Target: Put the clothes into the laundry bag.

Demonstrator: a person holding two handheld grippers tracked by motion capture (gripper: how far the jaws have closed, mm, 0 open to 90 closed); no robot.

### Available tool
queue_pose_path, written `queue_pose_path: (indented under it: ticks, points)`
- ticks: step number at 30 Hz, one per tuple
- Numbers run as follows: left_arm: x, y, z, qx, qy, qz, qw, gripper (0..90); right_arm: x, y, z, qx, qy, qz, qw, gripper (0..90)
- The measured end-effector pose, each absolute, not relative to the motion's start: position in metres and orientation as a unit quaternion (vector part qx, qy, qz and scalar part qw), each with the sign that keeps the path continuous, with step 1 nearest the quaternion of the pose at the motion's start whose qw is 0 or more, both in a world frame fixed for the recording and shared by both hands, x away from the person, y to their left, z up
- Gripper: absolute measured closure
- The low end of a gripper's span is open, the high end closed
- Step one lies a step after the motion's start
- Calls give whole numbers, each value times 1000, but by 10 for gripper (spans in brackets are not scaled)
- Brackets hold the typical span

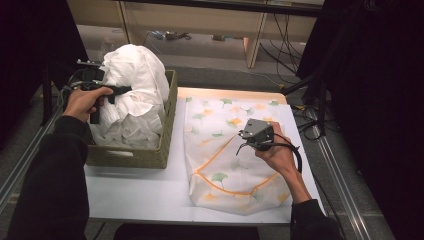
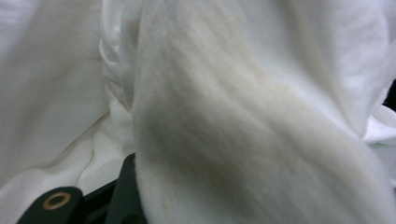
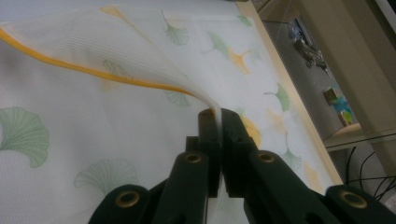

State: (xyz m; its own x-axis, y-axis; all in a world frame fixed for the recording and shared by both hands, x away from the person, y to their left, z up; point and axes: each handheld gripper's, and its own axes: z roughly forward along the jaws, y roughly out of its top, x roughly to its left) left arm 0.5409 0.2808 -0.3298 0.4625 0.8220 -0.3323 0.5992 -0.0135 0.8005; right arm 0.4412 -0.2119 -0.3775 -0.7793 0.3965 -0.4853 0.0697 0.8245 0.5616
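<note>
High view first, from the left: a person's left hand [image 1: 85, 102], in a dark sleeve, holds the left gripper [image 1: 107, 91] level, its nose pushed into a heap of white cloth [image 1: 135, 95]. That heap is piled well above the rim of a woven basket [image 1: 145, 155], which sits on the left part of the white tabletop [image 1: 140, 192]. In the left gripper view the same white cloth [image 2: 224, 116] crowds right up against the camera; a thick fold drapes over the black gripper body at the bottom edge, and the fingers are buried under it, so I cannot tell whether they are spread or pressed together, nor whether they hold the cloth.

Just beside the basket, to its right, lies a sheer mesh bag [image 1: 220, 165] printed with green and orange ginkgo leaves and edged with an orange trim. It is spread flat on the tabletop, its far end near the pale wooden border at the back. The right hand [image 1: 277, 152] holds the right gripper [image 1: 247, 135] over the bag's middle, a grey plate on top and a black cable looping off toward the wrist.

In the right gripper view the two black fingers [image 3: 208, 135] are pressed together on the bag [image 3: 116, 60], pinching a thin corner of its upper layer by the orange trim [image 3: 93, 72]. That layer rises off the layer beneath, stretched in a taut sheet from the fingers up and to the left. Beyond the tabletop's edge at the right of this view, shelving and dark cables show on the floor.
</note>
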Motion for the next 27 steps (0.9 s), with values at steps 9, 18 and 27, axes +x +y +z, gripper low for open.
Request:
queue_pose_path:
  ticks: [9,18,27]
  points:
    - [510,261,-285,711,459,99,523,583,442,-212,-377,121,905,266,309,890]
    - [459,230,-252,739,389,79,544,580,442,-211,-377,120,906,265,309,890]
    - [407,201,-254,745,365,34,558,577,442,-213,-379,144,904,265,304,890]
